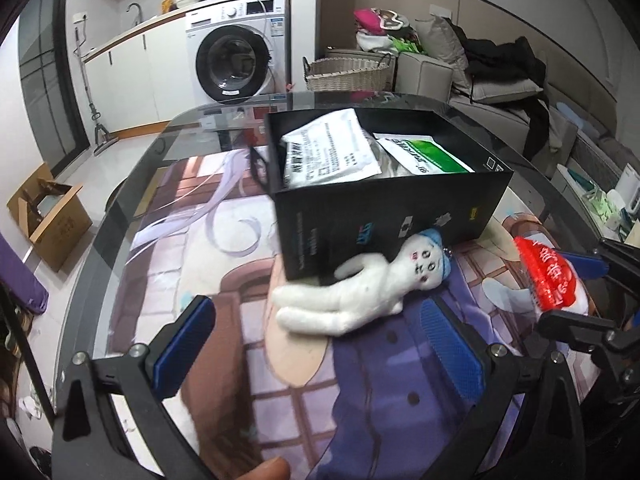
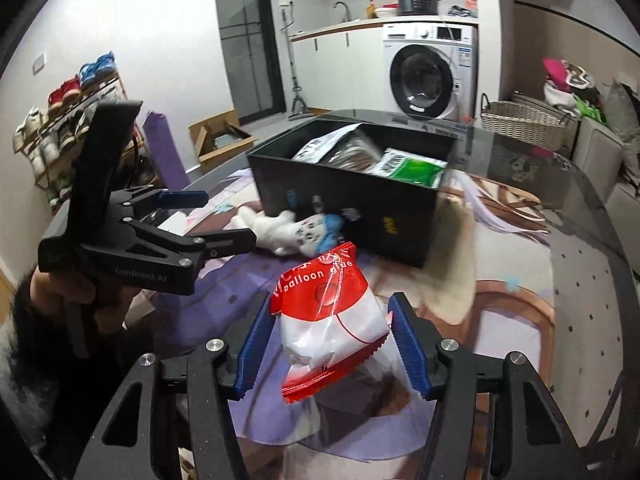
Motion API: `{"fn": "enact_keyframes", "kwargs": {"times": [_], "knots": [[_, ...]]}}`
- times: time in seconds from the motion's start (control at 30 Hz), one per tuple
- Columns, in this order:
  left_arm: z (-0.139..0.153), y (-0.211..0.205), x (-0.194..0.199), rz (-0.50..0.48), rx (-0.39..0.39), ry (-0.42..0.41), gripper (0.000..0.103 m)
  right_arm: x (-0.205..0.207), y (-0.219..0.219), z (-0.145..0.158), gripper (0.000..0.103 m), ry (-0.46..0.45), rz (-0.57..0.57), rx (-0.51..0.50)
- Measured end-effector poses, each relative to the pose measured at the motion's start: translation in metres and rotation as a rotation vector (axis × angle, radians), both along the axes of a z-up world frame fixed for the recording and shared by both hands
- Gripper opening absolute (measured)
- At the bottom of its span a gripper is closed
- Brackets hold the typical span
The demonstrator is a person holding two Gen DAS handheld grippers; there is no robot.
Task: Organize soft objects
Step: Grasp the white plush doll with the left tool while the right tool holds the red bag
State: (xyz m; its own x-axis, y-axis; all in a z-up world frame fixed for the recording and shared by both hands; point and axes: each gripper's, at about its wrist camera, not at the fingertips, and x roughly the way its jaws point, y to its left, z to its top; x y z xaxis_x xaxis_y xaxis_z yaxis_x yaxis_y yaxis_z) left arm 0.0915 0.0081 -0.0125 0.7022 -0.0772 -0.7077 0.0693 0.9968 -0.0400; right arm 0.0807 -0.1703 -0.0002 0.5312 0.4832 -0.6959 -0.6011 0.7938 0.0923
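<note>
Right claw closing on a packet, left claw spread over the doll

The right gripper [image 2: 332, 344] brackets the red-and-white packet [image 2: 328, 320], pads beside it, contact unclear; probably lifting it boxward. The left gripper [image 1: 316, 344], jaws wide apart, hovers before the white plush doll [image 1: 360, 292], which leans against the black box [image 1: 384, 208] mid-table; the box holds white and green packets [image 1: 332, 152].

The black box [image 1: 384, 216] hides one arm of the white plush doll [image 1: 360, 292]. Printing on the packets [image 1: 332, 152] inside is too blurred to read.
</note>
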Motion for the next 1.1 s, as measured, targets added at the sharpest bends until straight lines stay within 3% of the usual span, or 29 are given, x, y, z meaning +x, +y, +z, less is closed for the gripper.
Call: {"fn": "enact_keyframes", "kwargs": {"times": [0.27, 0.7, 0.83, 0.97, 1.1], "knots": [[-0.008, -0.017, 0.019, -0.043, 0.005, 0.086, 0.102, 0.005, -0.015, 0.005, 0.060, 0.003, -0.038, 0.017], [-0.015, -0.039, 0.031, -0.052, 0.134, 0.101, 0.099, 0.005, -0.014, 0.004, 0.060, 0.012, -0.036, 0.014], [-0.015, -0.038, 0.032, -0.055, 0.127, 0.099, 0.097, 0.004, -0.013, 0.003, 0.060, 0.012, -0.033, 0.015], [-0.014, -0.036, 0.030, -0.087, 0.103, 0.092, 0.079, 0.004, -0.011, 0.003, 0.060, 0.014, -0.031, 0.012], [-0.012, -0.037, 0.025, -0.113, 0.117, 0.078, 0.072, 0.003, -0.009, 0.002, 0.060, 0.013, -0.028, 0.011]]}}
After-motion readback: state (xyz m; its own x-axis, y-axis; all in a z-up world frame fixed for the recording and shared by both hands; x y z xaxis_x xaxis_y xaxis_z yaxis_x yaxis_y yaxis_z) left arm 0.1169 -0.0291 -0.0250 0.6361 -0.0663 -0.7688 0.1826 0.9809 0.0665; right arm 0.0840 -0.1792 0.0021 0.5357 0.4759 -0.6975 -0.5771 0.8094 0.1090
